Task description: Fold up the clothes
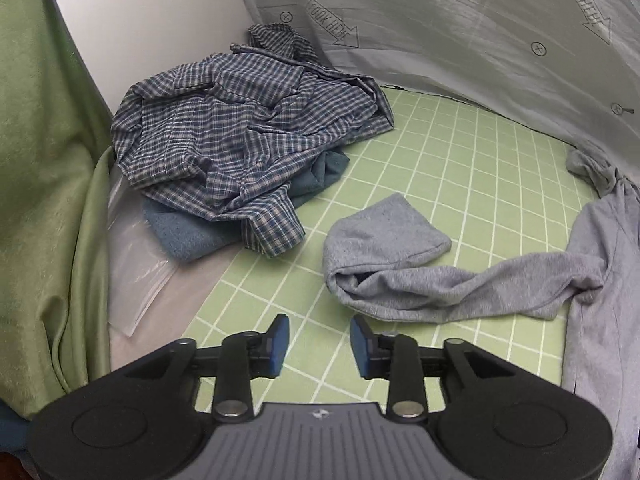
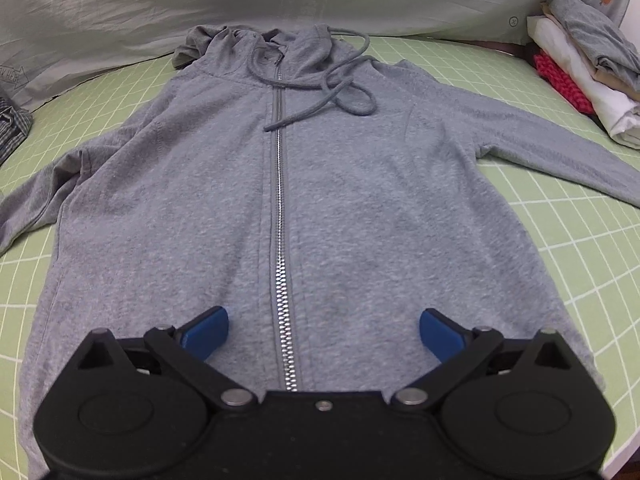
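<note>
A grey zip-up hoodie point(image 2: 320, 208) lies flat, front up, on the green checked mat point(image 2: 580, 248), hood and drawstrings at the far end. Over its lower hem hangs my right gripper point(image 2: 324, 332), jaws wide open on either side of the zipper point(image 2: 282, 240), holding nothing. In the left wrist view the hoodie's left sleeve point(image 1: 400, 264) lies crumpled on the mat, its cuff bent back. My left gripper point(image 1: 319, 344) hovers just short of that sleeve, partly open and empty, blue pads apart.
A heap of checked shirt point(image 1: 240, 136) over a blue towel point(image 1: 184, 236) and a clear plastic bag point(image 1: 136, 272) sits at the left. Folded clothes point(image 2: 588, 64) are stacked at the right. A grey printed sheet point(image 1: 460, 28) hangs behind; a green curtain point(image 1: 40, 160) borders the left.
</note>
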